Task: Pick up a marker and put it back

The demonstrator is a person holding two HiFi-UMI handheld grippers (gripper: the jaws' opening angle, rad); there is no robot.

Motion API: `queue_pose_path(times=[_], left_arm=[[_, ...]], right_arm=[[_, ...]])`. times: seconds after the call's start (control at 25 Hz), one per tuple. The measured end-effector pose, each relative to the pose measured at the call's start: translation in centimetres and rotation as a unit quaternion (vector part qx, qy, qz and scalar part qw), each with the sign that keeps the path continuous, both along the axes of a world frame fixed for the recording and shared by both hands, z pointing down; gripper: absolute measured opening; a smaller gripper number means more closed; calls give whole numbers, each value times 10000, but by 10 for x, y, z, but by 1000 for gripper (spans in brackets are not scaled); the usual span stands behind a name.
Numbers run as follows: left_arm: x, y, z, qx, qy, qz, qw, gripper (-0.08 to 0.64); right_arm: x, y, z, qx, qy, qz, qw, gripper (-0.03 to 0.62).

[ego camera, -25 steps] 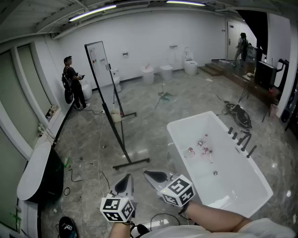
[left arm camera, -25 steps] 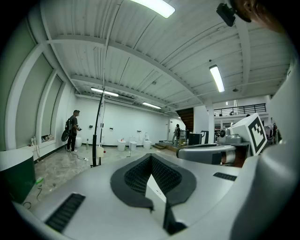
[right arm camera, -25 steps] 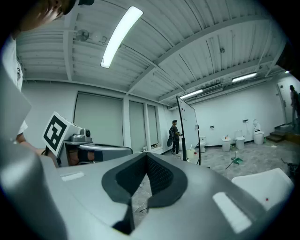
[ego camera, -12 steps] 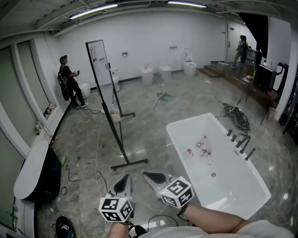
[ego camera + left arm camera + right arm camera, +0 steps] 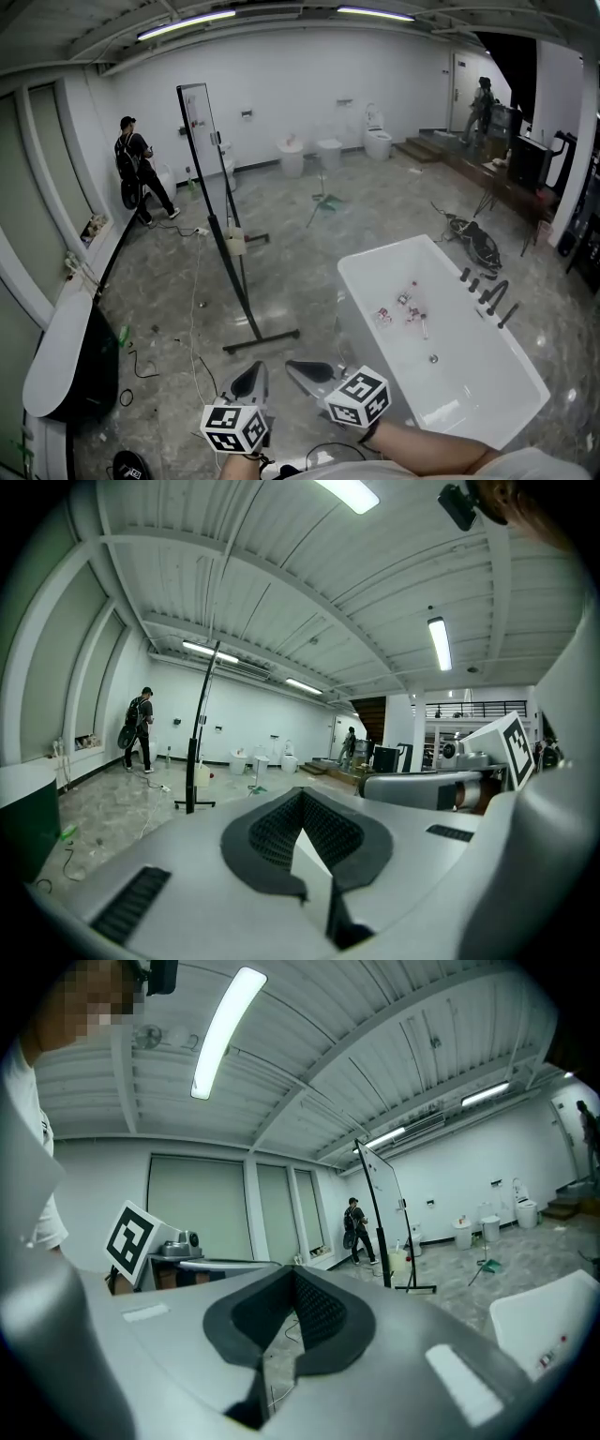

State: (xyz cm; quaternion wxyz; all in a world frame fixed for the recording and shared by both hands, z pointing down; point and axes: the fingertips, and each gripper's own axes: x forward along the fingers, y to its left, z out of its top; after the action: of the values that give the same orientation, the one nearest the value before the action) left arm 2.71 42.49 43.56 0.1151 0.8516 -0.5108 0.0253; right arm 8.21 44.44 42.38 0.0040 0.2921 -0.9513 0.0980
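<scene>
My left gripper (image 5: 251,375) and right gripper (image 5: 305,369) are both pinched shut, holding nothing. Pick not started yet. What look like small red-and-white markers (image 5: 412,314) lie in the white freestanding bathtub (image 5: 487,412), so next I reach over and open 1.

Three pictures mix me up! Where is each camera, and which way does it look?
Head view: on the person's head, looking down at floor and tub; shows left gripper, right gripper, an arm.
Left gripper view: on that gripper, looking level along its shut jaws; shows the right cube.
Right gripper view: on that gripper, likewise; shows the left cube.
Shared: all see the board and standing person.
</scene>
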Motion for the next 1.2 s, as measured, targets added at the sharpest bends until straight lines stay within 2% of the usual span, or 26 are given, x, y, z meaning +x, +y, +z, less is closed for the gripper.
queue_pose_path(times=[0.28, 0.6, 0.96, 1.2], left_arm=[[-67, -41, 12, -162, 31, 376, 9992, 2], [-149, -82, 17, -224, 52, 458, 9987, 2], [-180, -157, 35, -356, 106, 334, 9988, 2], [-174, -251, 52, -429, -22, 31, 9991, 2]], right_arm=[[-74, -52, 10, -180, -68, 167, 9997, 0], [-151, -88, 29, -403, 12, 235, 9989, 0], [-174, -171, 52, -581, 47, 120, 9982, 0], [-172, -266, 73, -651, 85, -225, 9976, 0]])
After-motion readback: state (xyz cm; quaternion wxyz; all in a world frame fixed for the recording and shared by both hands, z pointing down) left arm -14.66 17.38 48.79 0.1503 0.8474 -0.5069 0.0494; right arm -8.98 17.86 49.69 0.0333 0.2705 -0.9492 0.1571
